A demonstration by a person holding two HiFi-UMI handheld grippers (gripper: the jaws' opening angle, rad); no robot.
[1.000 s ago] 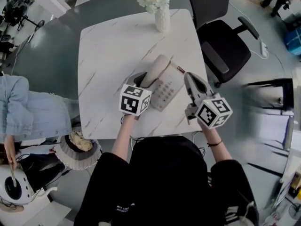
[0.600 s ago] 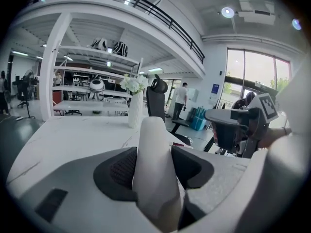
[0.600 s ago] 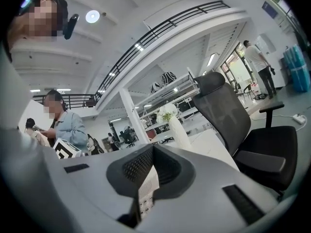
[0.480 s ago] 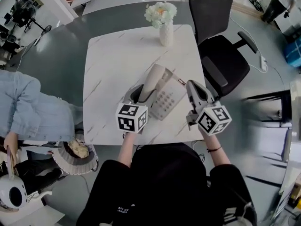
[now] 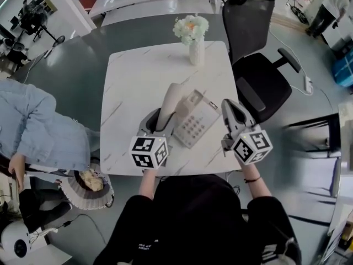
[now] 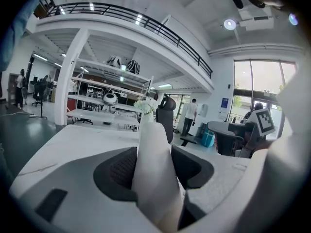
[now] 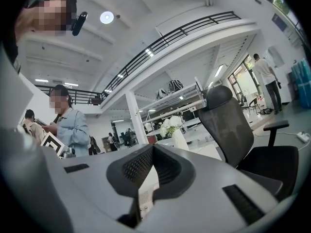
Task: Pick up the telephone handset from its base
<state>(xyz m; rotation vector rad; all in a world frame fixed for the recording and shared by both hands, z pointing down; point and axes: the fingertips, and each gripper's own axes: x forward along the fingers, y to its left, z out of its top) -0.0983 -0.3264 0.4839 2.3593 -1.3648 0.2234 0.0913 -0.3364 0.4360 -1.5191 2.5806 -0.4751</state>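
I'm looking down at a white marbled table (image 5: 132, 87) in an open office hall, with a flower vase (image 5: 197, 51) standing at its far edge. My left gripper (image 5: 160, 117) is clamping the beige handset (image 5: 167, 105) near its lower end, tilting it up over the left side of the base (image 5: 193, 127) by the table's near edge. My right gripper (image 5: 227, 105) is hovering beside the base, jaws together on nothing. I'm judging the handset light, rigid and smooth-shelled, so gripping nearer its narrow middle should be curbing slip and swing.
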